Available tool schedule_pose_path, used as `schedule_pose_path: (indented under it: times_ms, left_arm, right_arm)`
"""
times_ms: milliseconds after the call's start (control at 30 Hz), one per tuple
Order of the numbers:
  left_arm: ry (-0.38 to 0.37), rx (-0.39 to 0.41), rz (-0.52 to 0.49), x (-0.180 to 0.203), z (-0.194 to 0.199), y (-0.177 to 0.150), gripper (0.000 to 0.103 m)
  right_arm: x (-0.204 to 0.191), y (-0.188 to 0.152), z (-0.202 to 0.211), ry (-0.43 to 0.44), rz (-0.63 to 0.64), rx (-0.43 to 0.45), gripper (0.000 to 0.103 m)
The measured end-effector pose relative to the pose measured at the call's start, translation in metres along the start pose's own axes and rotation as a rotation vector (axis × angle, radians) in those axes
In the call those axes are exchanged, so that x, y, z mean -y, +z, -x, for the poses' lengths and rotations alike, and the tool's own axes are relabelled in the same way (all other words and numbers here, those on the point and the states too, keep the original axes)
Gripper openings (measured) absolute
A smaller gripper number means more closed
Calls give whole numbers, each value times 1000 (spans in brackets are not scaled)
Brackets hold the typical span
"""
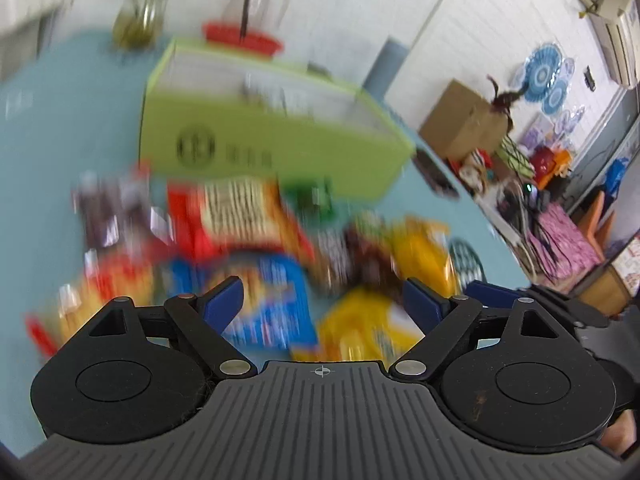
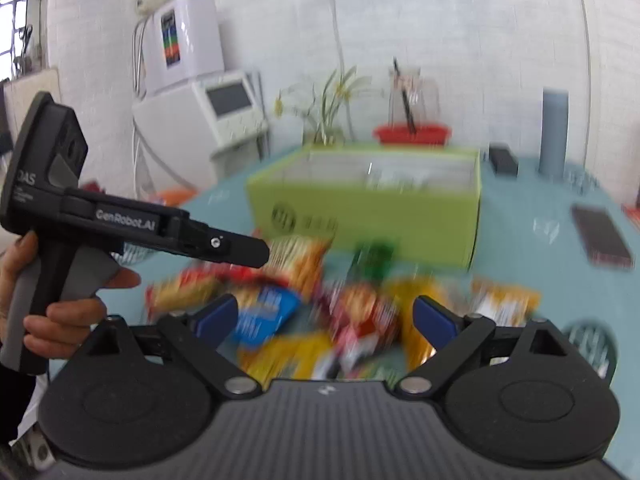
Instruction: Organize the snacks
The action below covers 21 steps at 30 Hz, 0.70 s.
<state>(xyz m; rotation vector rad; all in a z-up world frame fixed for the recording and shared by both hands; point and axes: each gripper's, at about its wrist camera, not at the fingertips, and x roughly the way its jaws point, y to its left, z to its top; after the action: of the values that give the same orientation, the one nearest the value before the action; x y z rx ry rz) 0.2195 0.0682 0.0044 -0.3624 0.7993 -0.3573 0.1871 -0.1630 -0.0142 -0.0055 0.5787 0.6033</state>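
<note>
— Step in hand? Looked like the very start: left gripper (image 1: 322,306) and right gripper (image 2: 324,320) both spread wide over the snack pile (image 1: 256,248), pinching nothing.

— And the snacks? Heaped loose on the teal worktop (image 1: 48,168), just short of the green box (image 1: 260,140); box open-topped, at twelve o'clock from the pile in both wrist views. Judged the destination, though not provable from the frames.

— Nearest candidates? Blue packet (image 1: 264,304) between the left gripper's blue pads (image 1: 222,300), yellow packet (image 1: 360,328) toward five o'clock of it. From the right wrist, a red-and-orange packet (image 2: 360,308) dead ahead, another yellow one (image 2: 504,300) at three o'clock. Heavy blur; no brand or contents readable.

— Next move? Likely a descent onto one packet at the heap's edge, then a close on a flat seam, not the puffed middle. Crinkly film, probably slippery, prone to dragging neighbours along.

— Room to work? Open worktop at nine o'clock of the pile in the left view. Tighter toward three o'clock: a dark flat device (image 2: 604,236) lying there, a second small black one (image 2: 503,160) beyond. Red basket (image 2: 412,134) and plant vase (image 2: 324,136) behind the box, well clear.

— Hazards? Left gripper seen side-on at nine o'clock in the right wrist view, held in a hand (image 2: 60,320), close enough for a clash over the same packet. Box's near wall worth clearing on the lift.
</note>
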Motion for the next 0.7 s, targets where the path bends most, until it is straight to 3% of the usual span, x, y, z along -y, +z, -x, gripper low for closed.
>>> schedule_pose_path:
  times_ms: [100, 200, 267, 400, 567, 700]
  left_arm:
    - [-48, -74, 79, -9, -4, -28, 68]
    - [-39, -63, 115, -14, 1, -33, 68]
    - [-26, -42, 103, -16, 8, -34, 69]
    - [-11, -43, 88, -19, 14, -36, 70]
    - [-50, -67, 95, -22, 5, -28, 70]
    - [-61, -83, 54, -13, -7, -24, 71]
  right_arm:
    - [-13, -20, -3, 41, -26, -18, 94]
    - [-22, -21, -15, 21, 4, -21, 94]
    - [-27, -22, -23, 10, -2, -43, 95]
    - [-46, -29, -22, 102, 6, -55, 94]
    - [-40, -28, -22, 16, -35, -51, 94]
    - [-37, -31, -30, 31, -65, -80, 94]
